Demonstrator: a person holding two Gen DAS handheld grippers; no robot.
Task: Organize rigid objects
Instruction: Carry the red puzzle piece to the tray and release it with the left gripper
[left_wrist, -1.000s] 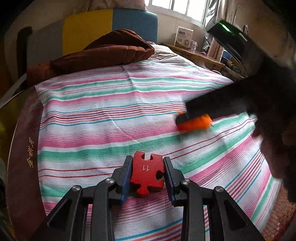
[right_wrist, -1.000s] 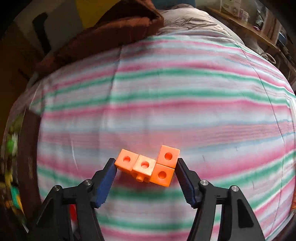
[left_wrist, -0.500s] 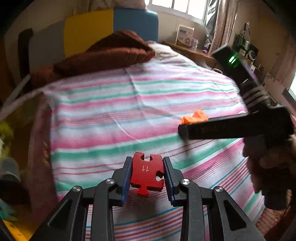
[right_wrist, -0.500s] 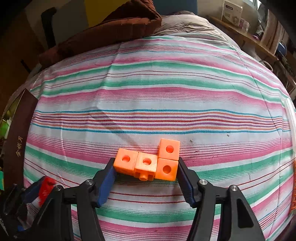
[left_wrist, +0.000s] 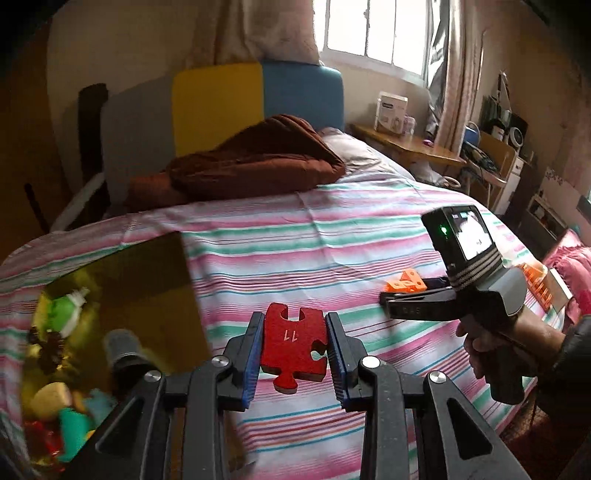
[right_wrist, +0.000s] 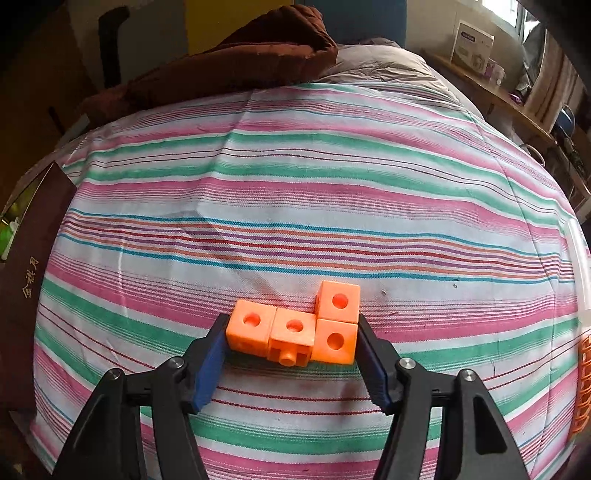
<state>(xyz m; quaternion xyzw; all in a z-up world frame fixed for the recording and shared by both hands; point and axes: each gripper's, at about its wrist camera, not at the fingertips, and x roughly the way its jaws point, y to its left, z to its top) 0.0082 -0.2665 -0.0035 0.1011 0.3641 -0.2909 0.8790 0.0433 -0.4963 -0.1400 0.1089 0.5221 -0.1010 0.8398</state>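
Left gripper (left_wrist: 294, 345) clamped on red jigsaw piece (left_wrist: 294, 349) above striped bedsheet (left_wrist: 332, 236), open box of toys (left_wrist: 110, 314) at near left, right gripper (right_wrist: 291, 341) clamped on orange linking cubes (right_wrist: 295, 328) low over sheet

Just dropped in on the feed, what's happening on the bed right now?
A person is tidying toys on the striped bedsheet with two handheld grippers. The left gripper is shut on a red puzzle piece marked 11, held above the sheet beside a dark box of mixed toys. The right gripper clamps a cluster of orange linking cubes low over the sheet. More orange items sit at the bed's right edge.
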